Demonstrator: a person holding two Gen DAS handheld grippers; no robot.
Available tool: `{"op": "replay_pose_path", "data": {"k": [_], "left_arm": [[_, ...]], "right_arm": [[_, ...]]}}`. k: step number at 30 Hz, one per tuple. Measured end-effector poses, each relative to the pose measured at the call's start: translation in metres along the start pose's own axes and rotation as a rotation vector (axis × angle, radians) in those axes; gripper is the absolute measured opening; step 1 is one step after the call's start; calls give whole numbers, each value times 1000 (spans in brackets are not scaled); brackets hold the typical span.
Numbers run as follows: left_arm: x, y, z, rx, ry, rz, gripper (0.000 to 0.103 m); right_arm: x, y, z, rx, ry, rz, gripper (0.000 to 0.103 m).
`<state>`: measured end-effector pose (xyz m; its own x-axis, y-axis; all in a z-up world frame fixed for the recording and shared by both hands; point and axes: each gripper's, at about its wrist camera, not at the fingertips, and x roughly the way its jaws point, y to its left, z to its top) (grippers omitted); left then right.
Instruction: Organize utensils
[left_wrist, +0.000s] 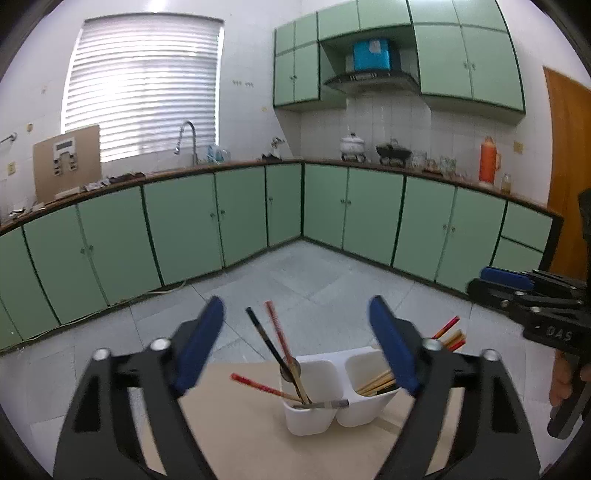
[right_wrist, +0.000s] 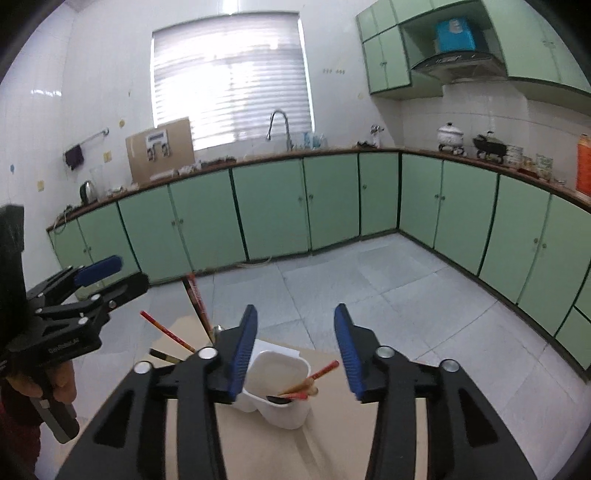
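A white two-compartment utensil holder (left_wrist: 334, 406) stands on a light wooden table (left_wrist: 240, 435). Its left compartment holds red and black chopsticks (left_wrist: 275, 339) and a metal utensil (left_wrist: 325, 404). Its right compartment holds several wooden and red chopsticks (left_wrist: 448, 334). My left gripper (left_wrist: 295, 332) is open and empty above the holder. My right gripper (right_wrist: 295, 339) is open and empty over the holder (right_wrist: 280, 387), with chopsticks (right_wrist: 308, 380) in the near compartment. Each gripper shows in the other's view: the right one (left_wrist: 517, 288) and the left one (right_wrist: 99, 277).
Green base cabinets (left_wrist: 221, 221) line the far walls under a counter with a sink tap (left_wrist: 186, 142), a cardboard box (left_wrist: 66, 162), pots (left_wrist: 393, 151) and an orange flask (left_wrist: 488, 160). A grey tiled floor (left_wrist: 295, 273) lies beyond the table edge.
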<state>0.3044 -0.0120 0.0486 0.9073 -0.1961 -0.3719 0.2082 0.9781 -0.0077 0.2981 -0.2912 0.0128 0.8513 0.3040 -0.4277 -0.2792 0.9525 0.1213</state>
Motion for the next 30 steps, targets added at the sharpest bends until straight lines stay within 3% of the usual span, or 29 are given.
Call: {"op": "replay_pose_path", "data": {"k": [2,4,8,10,19,30], "left_arm": [[-15,-2,-3,-7,-19,8,88],[-28,-5,-8,0,-27,5,90],[-58,-11,-28,0,-40,22,93],[-68,-10,-38,-15,-30,15,95],[-119,-15,-79,-66,3,7,97],[-179,-26,-100,-37,-3,31,98]], "right_arm": [[-16,1,-3,3,-24,-19,54],[-31,3,-10,5,-45,-35,69],[-52,12,-29,-2,-51,-90,79],[-62,17,-43,-4,-48,-101,90],[-98,42,-89,33,-23,-62,97],[-147,66,-104,27,-58,-54,97]]}}
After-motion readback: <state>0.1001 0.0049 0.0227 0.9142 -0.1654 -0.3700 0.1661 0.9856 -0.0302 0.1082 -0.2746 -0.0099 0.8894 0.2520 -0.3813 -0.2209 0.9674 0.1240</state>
